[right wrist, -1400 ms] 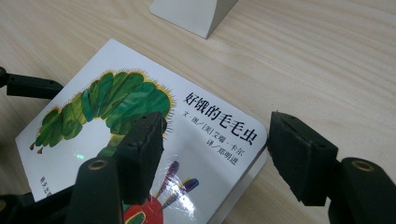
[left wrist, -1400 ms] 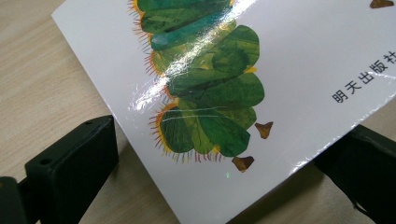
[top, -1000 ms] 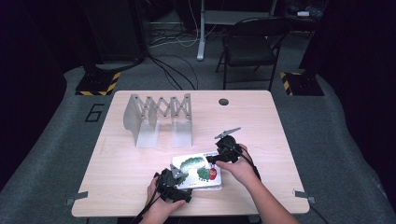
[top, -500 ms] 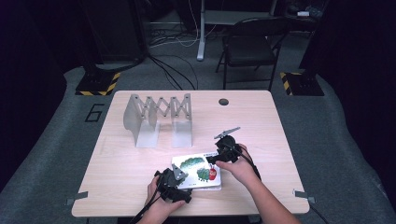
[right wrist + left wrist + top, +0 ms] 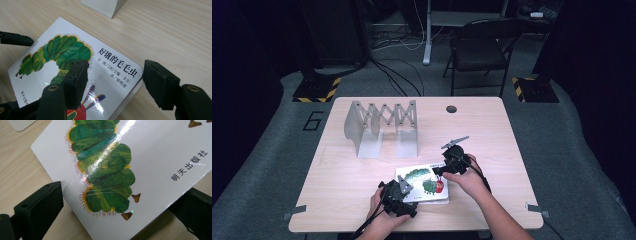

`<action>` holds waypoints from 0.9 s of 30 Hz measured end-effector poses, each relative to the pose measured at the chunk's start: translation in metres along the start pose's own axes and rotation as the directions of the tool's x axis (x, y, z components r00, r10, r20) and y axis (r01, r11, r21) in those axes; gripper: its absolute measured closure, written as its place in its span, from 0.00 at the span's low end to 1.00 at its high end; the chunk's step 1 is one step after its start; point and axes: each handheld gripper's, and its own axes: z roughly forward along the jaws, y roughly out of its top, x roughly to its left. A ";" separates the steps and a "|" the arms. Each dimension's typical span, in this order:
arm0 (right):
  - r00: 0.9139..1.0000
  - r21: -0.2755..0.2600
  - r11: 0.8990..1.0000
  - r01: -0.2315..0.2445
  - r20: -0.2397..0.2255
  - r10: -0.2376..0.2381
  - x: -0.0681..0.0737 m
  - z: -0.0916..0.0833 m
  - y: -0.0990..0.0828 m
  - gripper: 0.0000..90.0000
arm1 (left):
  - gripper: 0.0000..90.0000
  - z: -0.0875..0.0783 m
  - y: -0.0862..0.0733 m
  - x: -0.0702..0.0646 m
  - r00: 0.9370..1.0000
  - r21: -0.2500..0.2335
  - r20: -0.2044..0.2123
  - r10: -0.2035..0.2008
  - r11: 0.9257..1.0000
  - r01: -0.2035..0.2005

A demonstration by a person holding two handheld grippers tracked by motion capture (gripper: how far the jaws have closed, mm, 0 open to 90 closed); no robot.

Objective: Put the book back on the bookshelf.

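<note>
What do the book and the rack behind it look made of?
Book: looks like thick board with a glossy laminated cover; glare streaks across the caterpillar and the edge looks thick. Rack: probably matte grey metal or plastic, thin flat dividers joined by scissor links.

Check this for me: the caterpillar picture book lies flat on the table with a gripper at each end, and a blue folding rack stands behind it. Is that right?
Not quite: the folding rack is pale grey, not blue, as the high view shows. The rest holds: the picture book lies on the table, with the left gripper and right gripper at its ends.

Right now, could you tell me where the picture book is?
In the high view, the picture book lies near the table's front edge, between both grippers, before the folding rack.
</note>
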 end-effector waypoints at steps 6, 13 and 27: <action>1.000 -0.001 1.000 -0.010 -0.008 0.010 0.000 0.000 0.000 0.40 | 0.01 0.000 0.001 0.000 1.000 -0.005 0.001 0.014 1.000 -0.014; 1.000 -0.001 1.000 -0.008 -0.004 0.008 0.001 -0.001 0.000 0.40 | 0.01 0.000 0.001 -0.001 1.000 -0.005 -0.008 0.021 1.000 -0.021; 1.000 -0.002 1.000 -0.007 -0.003 0.007 0.001 -0.001 0.000 0.41 | 0.02 -0.001 0.001 -0.003 0.998 -0.016 -0.013 0.054 0.998 -0.055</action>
